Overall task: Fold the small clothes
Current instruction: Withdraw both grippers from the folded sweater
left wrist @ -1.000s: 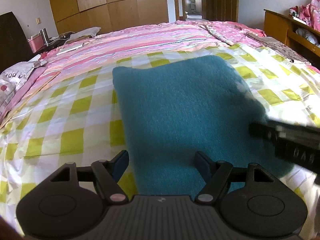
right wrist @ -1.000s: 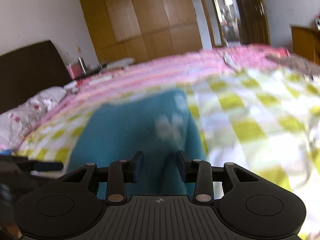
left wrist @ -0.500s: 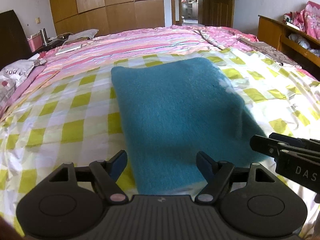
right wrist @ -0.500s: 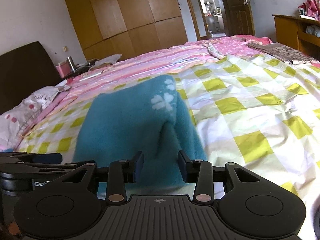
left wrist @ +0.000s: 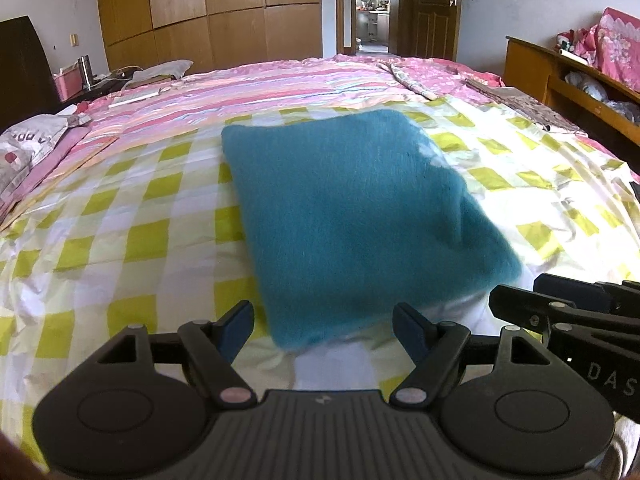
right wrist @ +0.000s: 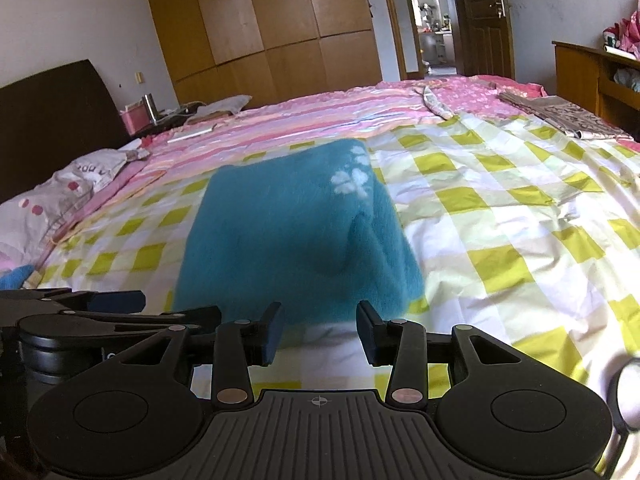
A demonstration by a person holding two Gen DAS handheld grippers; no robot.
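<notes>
each gripper has a matte black body – a ribbed centre plate flanked by two round discs, silver rivets at the finger pivots. left gripper (left wrist: 323, 325) and right gripper (right wrist: 318, 333) carry dark blue pads (left wrist: 236, 326) – white letters mark one housing's side.

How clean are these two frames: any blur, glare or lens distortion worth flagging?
Left wrist view: the teal cloth looks soft at its near edge; the checked sheet blows out to white on the right; the wardrobe lines bow from the fisheye. Right wrist view: the cloth's near edge is smeared, while the white flower print reads clearly; the doorway is bright.
</notes>
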